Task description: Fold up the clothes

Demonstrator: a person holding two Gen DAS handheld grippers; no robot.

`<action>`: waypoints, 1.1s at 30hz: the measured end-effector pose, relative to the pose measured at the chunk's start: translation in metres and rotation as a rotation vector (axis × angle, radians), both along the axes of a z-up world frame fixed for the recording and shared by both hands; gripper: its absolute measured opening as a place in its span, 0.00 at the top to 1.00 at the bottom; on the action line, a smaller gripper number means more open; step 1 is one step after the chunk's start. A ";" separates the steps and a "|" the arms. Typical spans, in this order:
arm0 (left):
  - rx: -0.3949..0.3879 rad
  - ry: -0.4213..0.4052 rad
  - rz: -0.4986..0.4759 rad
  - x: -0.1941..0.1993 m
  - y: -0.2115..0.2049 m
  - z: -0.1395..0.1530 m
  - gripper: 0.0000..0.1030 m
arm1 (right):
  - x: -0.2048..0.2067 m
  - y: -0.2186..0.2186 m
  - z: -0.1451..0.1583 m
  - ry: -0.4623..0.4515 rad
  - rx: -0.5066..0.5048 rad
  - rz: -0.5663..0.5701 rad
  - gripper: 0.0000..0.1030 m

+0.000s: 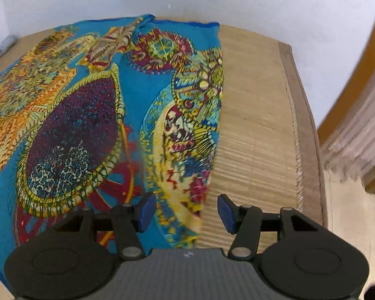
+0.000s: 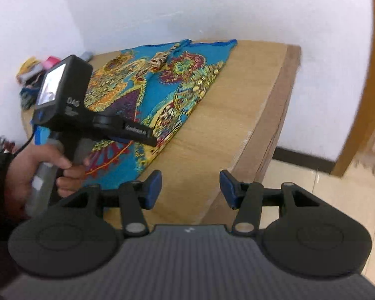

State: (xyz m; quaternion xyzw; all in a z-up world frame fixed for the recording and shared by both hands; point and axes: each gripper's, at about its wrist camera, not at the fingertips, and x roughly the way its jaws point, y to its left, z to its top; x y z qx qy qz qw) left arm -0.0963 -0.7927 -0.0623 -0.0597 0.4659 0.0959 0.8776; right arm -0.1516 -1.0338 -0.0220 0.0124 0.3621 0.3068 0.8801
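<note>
In the left wrist view, the left gripper (image 1: 186, 211) is seen with its blue-padded fingers (image 1: 145, 211) spread apart and nothing between them; they are poised over the garment's (image 1: 92, 115) edge at 6 o'clock, presumably so that a hem can be pinched next. The right gripper (image 2: 190, 188) is likewise held apart and empty, over the bare corner of the surface (image 2: 240, 95), clear of the cloth. At 9 o'clock in the right wrist view, the hand (image 2: 46, 167) is wrapped round the handle of the other tool, whose fingers cannot be seen there.

The printed blue garment is spread flat, probably to be folded from its side edge. Its near end is cut off by the gripper bodies, and its left side runs out of frame. At 10 o'clock, a small pile of coloured items (image 2: 33, 71) is too blurred to identify; more clothes, possibly.
</note>
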 end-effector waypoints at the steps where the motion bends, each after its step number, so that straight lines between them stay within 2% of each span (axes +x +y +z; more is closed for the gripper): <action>1: 0.011 -0.015 0.020 -0.001 -0.003 -0.001 0.45 | 0.010 -0.003 -0.001 -0.006 0.002 0.034 0.48; 5: 0.026 -0.060 0.125 0.001 -0.003 -0.010 0.45 | 0.066 0.005 -0.008 -0.031 -0.032 0.168 0.48; 9: -0.034 -0.133 0.259 0.007 0.004 -0.026 0.45 | 0.125 0.021 -0.015 -0.078 -0.078 0.307 0.48; 15: -0.045 -0.086 0.428 0.014 -0.002 -0.041 0.45 | 0.235 0.047 -0.038 0.000 -0.078 0.467 0.48; 19: -0.054 -0.056 0.497 0.012 -0.010 -0.036 0.45 | 0.287 0.063 -0.035 -0.046 -0.113 0.518 0.48; 21: -0.097 -0.058 0.529 0.009 -0.013 -0.032 0.45 | 0.315 0.078 -0.032 -0.072 -0.147 0.536 0.48; 24: -0.112 -0.066 0.566 0.012 -0.018 -0.023 0.45 | 0.360 0.099 -0.025 -0.116 -0.195 0.581 0.48; 28: -0.077 -0.081 0.610 0.033 -0.019 -0.011 0.45 | 0.418 0.130 -0.021 -0.191 -0.268 0.643 0.48; 33: -0.037 -0.090 0.722 0.078 -0.011 -0.004 0.45 | 0.491 0.168 -0.026 -0.241 -0.308 0.724 0.48</action>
